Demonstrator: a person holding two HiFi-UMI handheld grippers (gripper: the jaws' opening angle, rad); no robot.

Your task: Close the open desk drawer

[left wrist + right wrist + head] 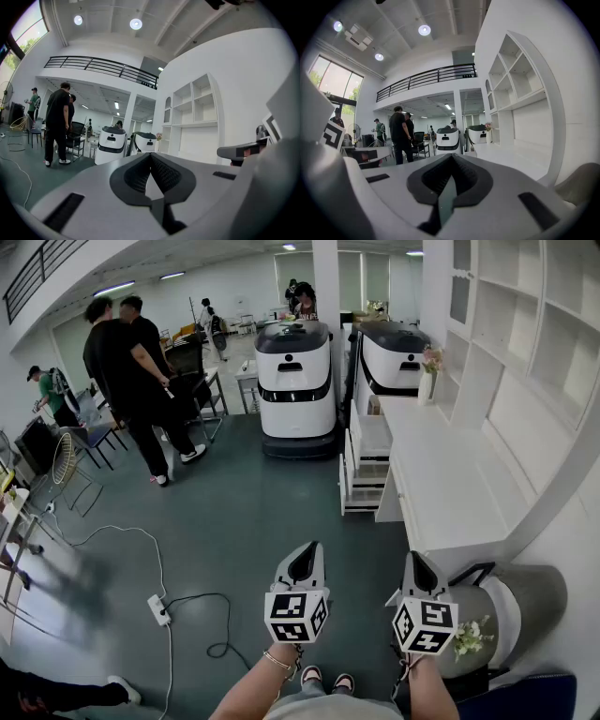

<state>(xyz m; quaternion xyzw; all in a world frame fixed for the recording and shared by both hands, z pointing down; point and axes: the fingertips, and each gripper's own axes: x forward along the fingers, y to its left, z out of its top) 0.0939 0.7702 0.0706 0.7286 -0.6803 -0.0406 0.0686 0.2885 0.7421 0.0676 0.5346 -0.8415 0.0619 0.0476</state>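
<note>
Left gripper (pixel 302 563) & right gripper (pixel 419 570) both pinched shut, empty; I reckon the open drawer (pixel 367 439) is rigid, slides easy, so push its front w/ closed tips.

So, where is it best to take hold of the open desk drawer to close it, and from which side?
Take the drawer at its front panel, the flat face turned to the green floor. The drawer stands out sideways from the white desk, so come from the floor side and press toward the desk. No handle can be made out.
</note>
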